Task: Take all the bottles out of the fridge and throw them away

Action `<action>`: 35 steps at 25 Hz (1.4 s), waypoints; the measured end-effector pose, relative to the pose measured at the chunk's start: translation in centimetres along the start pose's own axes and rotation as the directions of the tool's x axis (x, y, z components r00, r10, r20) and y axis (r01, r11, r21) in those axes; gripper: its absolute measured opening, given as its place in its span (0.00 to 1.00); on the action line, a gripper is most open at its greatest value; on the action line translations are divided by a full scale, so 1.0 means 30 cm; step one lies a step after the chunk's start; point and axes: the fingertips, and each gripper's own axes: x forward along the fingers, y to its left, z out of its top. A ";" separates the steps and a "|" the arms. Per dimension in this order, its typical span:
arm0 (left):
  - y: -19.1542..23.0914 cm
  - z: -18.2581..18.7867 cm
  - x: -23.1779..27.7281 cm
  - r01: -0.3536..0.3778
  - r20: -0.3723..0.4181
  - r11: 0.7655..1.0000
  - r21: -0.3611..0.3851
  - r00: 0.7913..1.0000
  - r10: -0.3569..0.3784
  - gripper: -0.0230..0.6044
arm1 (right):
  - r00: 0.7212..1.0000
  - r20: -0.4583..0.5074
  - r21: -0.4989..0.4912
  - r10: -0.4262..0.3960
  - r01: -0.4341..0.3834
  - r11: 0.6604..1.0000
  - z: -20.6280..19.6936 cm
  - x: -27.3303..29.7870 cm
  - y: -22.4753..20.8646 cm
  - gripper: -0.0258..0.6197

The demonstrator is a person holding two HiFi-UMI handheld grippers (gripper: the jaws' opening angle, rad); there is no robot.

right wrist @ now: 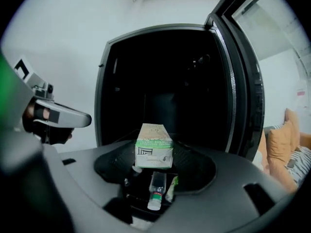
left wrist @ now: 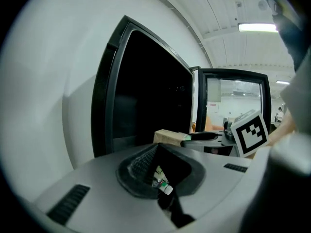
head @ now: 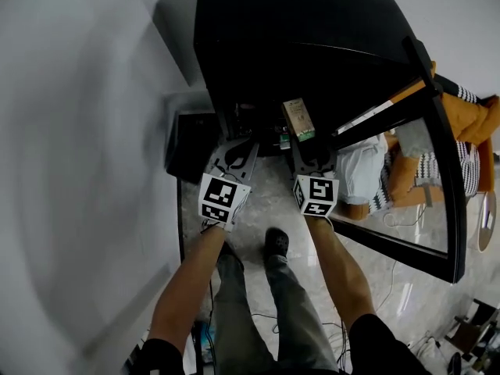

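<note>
My right gripper (head: 306, 148) is shut on a beige carton with a green band (head: 298, 119), held in front of the open black fridge (head: 297, 30). In the right gripper view the carton (right wrist: 154, 147) stands upright between the pads. Beneath it lies a clear bottle with a white cap (right wrist: 156, 188) on a dark surface. The left gripper view shows the same carton (left wrist: 170, 136) to the right. My left gripper (head: 231, 156) is beside the right one, its jaws closed together at the tip with nothing between them. A small bottle (left wrist: 163, 186) shows below them. The fridge interior is dark.
The fridge's glass door (head: 426, 170) stands open to the right. An orange sofa with cushions (head: 469, 123) is behind it. A dark box (head: 187, 143) sits left of the fridge by the white wall (head: 78, 170). Cables (head: 406, 287) run over the floor.
</note>
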 end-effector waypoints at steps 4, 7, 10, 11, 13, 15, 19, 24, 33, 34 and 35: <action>0.011 -0.010 -0.066 -0.027 0.005 1.000 -0.010 1.000 0.027 0.04 | 1.000 -0.007 0.003 0.028 -0.028 1.000 -0.004 -0.055 0.059 0.42; 0.040 -0.015 -0.135 -0.062 0.004 0.998 -0.026 0.998 0.062 0.04 | 0.998 -0.011 -0.001 0.067 -0.067 0.998 0.003 -0.077 0.139 0.42; 0.091 -0.035 -0.228 -0.109 0.007 0.993 -0.036 0.994 0.109 0.04 | 0.992 -0.008 -0.010 0.126 -0.126 0.992 0.016 -0.086 0.258 0.42; 0.113 -0.047 -0.264 -0.128 0.004 0.991 -0.040 0.992 0.128 0.04 | 0.989 -0.008 -0.015 0.151 -0.151 0.988 0.017 -0.086 0.306 0.42; 0.164 -0.075 -0.341 -0.176 -0.007 0.983 -0.047 0.984 0.175 0.04 | 0.979 -0.012 -0.025 0.205 -0.205 0.978 0.014 -0.082 0.409 0.42; 0.218 -0.095 -0.419 -0.217 -0.012 0.975 -0.056 0.976 0.217 0.04 | 0.968 -0.015 -0.032 0.251 -0.251 0.967 0.011 -0.078 0.514 0.42; 0.309 -0.127 -0.559 -0.286 -0.012 0.955 -0.078 0.958 0.286 0.04 | 0.945 -0.021 -0.046 0.326 -0.327 0.944 0.013 -0.069 0.695 0.42; 0.396 -0.202 -0.708 -0.360 -0.026 0.926 -0.115 0.933 0.360 0.04 | 0.922 -0.044 -0.073 0.385 -0.388 0.919 -0.009 -0.049 0.843 0.42; 0.490 -0.255 -0.816 -0.408 -0.040 0.901 -0.146 0.913 0.407 0.04 | 0.900 -0.103 -0.091 0.424 -0.433 0.897 -0.064 0.014 0.968 0.42; 0.499 -0.261 -0.820 -0.409 -0.040 0.901 -0.147 0.912 0.407 0.04 | 0.899 -0.113 -0.088 0.424 -0.434 0.897 -0.079 0.026 0.976 0.42; 0.509 -0.267 -0.823 -0.409 -0.041 0.900 -0.150 0.912 0.408 0.04 | 0.897 -0.124 -0.086 0.424 -0.435 0.896 -0.097 0.041 0.984 0.42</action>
